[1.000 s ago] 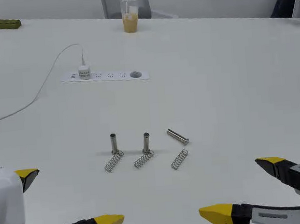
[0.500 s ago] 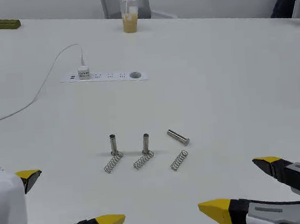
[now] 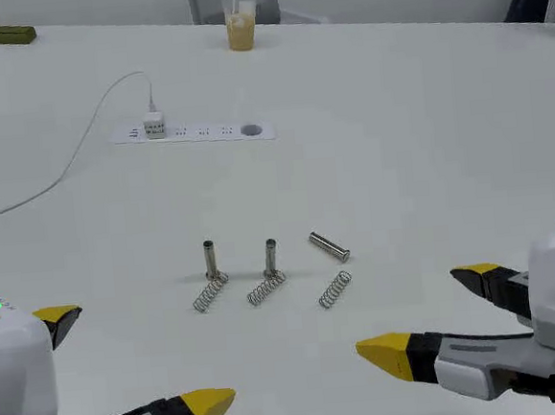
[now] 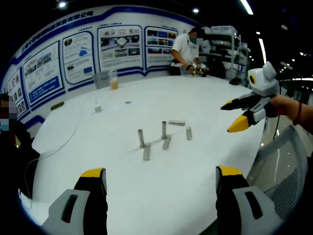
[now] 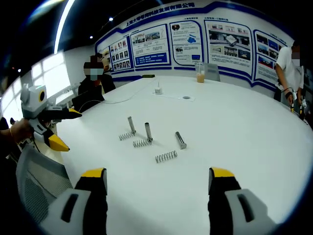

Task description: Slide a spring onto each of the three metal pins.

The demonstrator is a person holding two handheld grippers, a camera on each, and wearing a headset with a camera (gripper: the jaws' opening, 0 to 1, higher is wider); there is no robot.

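Two metal pins [image 3: 209,259] [image 3: 271,257] stand upright mid-table, and a third pin [image 3: 329,248] lies on its side to their right. Three springs [image 3: 208,294] [image 3: 266,288] [image 3: 335,289] lie loose just in front of the pins. My left gripper [image 3: 133,361] is open at the near left and holds nothing. Open and holding nothing too, my right gripper [image 3: 425,313] hovers at the near right. The right gripper view has the lying pin [image 5: 180,140], its spring [image 5: 166,156] and the left gripper [image 5: 67,128]. In the left gripper view are the pins [image 4: 164,129] and the right gripper [image 4: 239,113].
A white power strip [image 3: 195,134] with a plugged charger and a trailing cable lies behind the pins. A cup with a drink [image 3: 239,23] and a green case [image 3: 0,35] stand at the far edge. A person [image 5: 93,81] sits at the table's far side.
My right gripper has moved forward and a little left, closer to the springs. The left gripper, pins and springs have stayed put; the head camera tilted slightly.
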